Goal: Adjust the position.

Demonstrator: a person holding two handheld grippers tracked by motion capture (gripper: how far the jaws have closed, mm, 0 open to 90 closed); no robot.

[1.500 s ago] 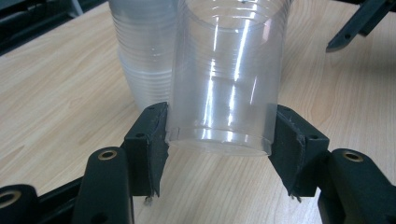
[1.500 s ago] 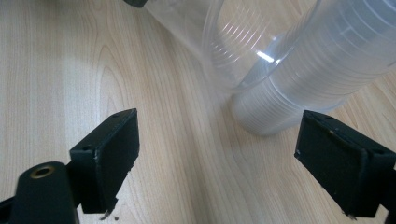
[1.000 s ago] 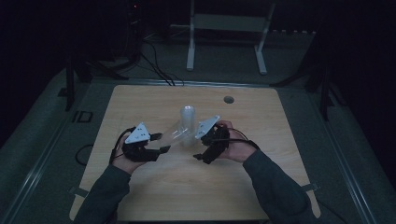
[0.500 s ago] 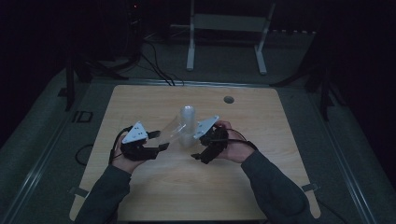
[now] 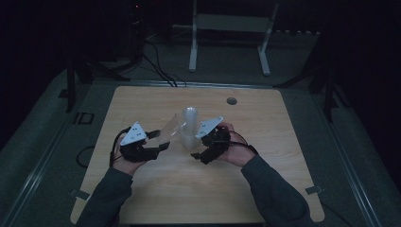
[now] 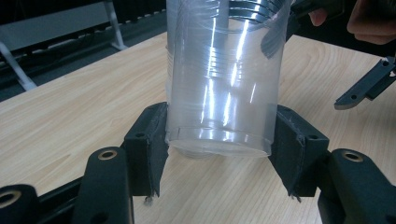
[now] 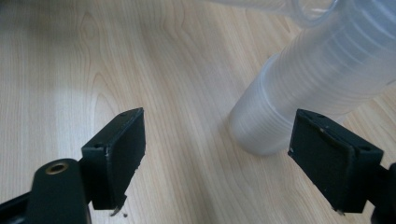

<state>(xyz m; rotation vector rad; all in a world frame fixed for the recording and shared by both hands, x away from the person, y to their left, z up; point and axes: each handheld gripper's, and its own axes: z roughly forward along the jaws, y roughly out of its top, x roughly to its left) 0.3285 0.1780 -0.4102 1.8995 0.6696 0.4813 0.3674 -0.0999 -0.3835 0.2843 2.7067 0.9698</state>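
A single clear plastic cup [image 6: 224,79] is tilted toward the table's middle, with my left gripper [image 6: 219,149] shut on its base. In the high view this cup [image 5: 171,128] leans against an upright stack of clear cups [image 5: 190,125], and the left gripper [image 5: 158,142] is at its lower left. My right gripper [image 5: 201,153] is just right of the stack, low over the table. Its jaws have just been closing, and they stand open [image 7: 219,154]. The stack's foot [image 7: 261,126] lies beyond them, close to the right pad [image 7: 331,158] and untouched.
The wooden table [image 5: 142,198] has a round hole [image 5: 231,100] near its far edge. A white metal frame [image 5: 231,28] and cables [image 5: 156,66] lie on the dark floor beyond it. Bare wood runs between the hands and the near edge.
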